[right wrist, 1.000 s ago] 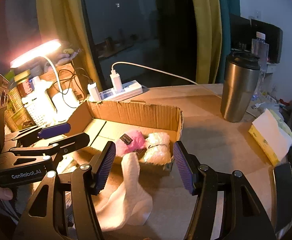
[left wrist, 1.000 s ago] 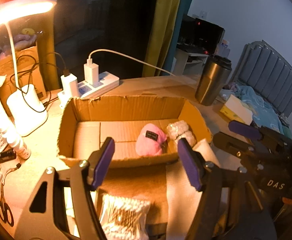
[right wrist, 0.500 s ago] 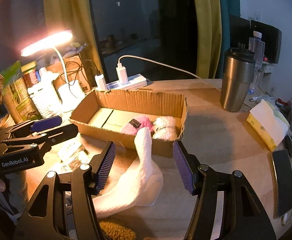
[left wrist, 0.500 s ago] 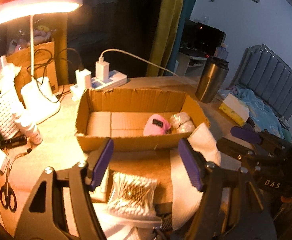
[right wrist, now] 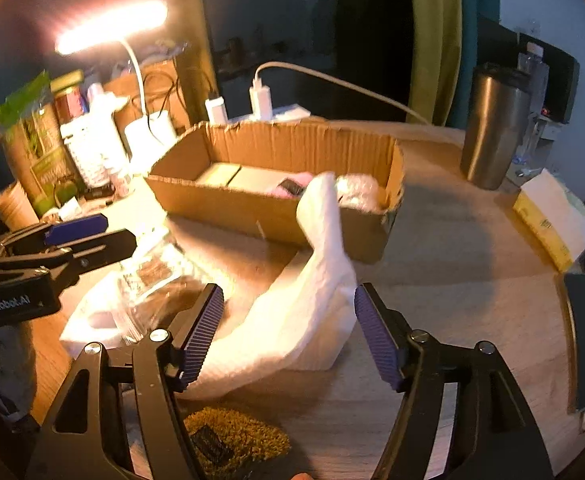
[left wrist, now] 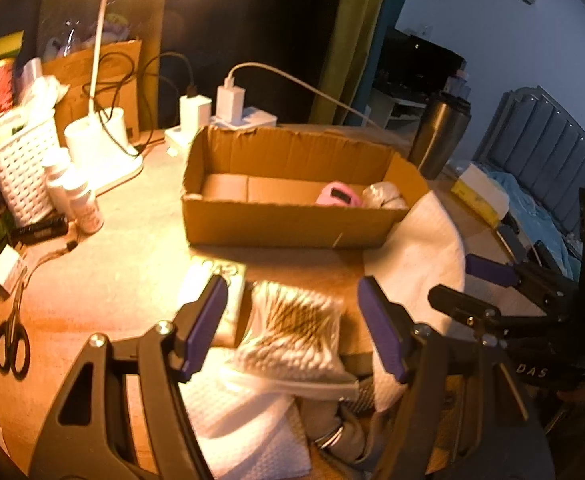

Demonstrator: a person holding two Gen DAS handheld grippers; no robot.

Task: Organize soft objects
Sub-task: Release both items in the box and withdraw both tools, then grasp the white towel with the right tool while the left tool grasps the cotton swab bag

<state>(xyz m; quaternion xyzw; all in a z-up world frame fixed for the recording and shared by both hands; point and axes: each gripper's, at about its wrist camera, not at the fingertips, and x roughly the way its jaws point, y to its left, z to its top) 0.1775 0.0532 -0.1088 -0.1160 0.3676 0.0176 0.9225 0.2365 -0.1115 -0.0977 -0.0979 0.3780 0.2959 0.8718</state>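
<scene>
L tool (left wrist: 292, 320): spread, empty, pulled back vs earlier
R tool (right wrist: 288, 330): spread, empty, backed off
Box (left wrist: 288, 222): farther now
White cloth (right wrist: 312, 300): leans on box's near wall

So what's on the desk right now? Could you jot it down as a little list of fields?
box: cardboard box, open top
inside box: pink plush beside a pale wrapped bundle, at its right end
white cloth: draped on the desk, one end leaning up on the box front
left claw: open, holding nothing, above a packet
right claw: open, around the cloth, not gripping
also there: lamp, metal tumbler
</scene>
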